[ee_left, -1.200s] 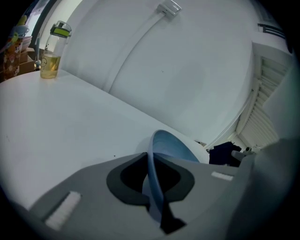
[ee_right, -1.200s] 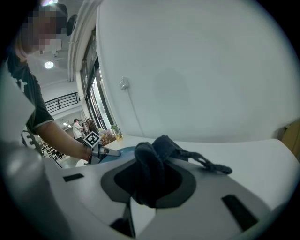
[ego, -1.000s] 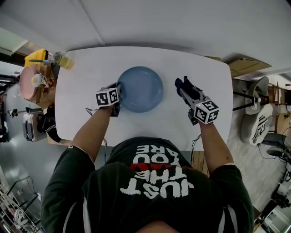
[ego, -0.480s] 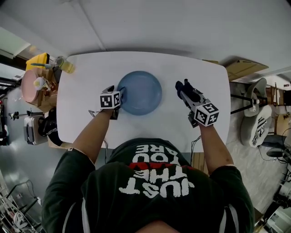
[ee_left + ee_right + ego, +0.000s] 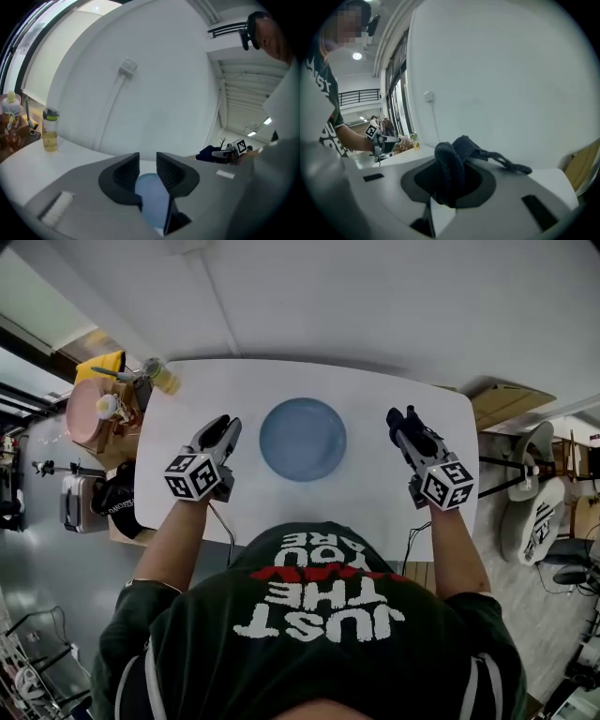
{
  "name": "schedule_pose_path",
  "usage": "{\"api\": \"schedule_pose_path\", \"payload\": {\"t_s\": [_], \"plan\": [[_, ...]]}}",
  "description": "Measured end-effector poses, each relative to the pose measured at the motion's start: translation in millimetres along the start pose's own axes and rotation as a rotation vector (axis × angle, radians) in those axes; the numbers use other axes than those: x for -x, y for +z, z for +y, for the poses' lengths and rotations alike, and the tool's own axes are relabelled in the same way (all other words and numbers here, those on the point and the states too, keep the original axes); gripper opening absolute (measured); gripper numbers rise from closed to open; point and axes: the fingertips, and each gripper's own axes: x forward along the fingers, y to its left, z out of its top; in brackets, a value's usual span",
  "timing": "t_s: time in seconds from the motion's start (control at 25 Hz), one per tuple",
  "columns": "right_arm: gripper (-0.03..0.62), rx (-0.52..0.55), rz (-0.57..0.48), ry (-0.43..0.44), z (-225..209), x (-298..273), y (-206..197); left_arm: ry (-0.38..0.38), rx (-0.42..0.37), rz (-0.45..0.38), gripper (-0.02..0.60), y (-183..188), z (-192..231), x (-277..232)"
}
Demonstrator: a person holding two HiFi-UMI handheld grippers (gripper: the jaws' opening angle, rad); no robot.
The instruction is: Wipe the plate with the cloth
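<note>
While R gripper (image 5: 403, 422) pinches dark cloth (image 5: 449, 176), L gripper (image 5: 226, 426) hangs left of blue plate (image 5: 303, 439) w/ jaws apart, just been closing, nothing btwn them

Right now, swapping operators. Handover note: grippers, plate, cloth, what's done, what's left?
Left gripper: open. Its jaws have just been closing partway with nothing between them. It held the plate's rim a second ago and has let go. It is now clear of the plate, on its left.
Right gripper: shut on the dark cloth, to the right of the plate.
Plate: blue, lying flat mid-table, and neither gripper touches it.
Done: these views don't show whether any wiping has happened.
Left: bring the cloth onto the plate and wipe, probably steadying the rim with the left gripper.
</note>
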Motion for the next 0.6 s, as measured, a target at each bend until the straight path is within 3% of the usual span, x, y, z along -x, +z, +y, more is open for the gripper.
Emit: {"api": "schedule_pose_path", "payload": {"t_s": [0.12,0.28,0.6], "plan": [[0.069,0.022,-0.018,-0.025,3.3,11.4,11.6,0.001,-0.026,-0.077,0.013,21.3,-12.8,26.8],[0.069,-0.015,-0.044,-0.04,8.4,20.9,13.4,-0.007,-0.029,-0.101,0.006,19.9,-19.7,47.6],[0.069,-0.075,-0.026,-0.057,11.0,28.0,-8.5,-0.019,-0.026,-0.07,0.006,3.6,-30.6,48.9]]}}
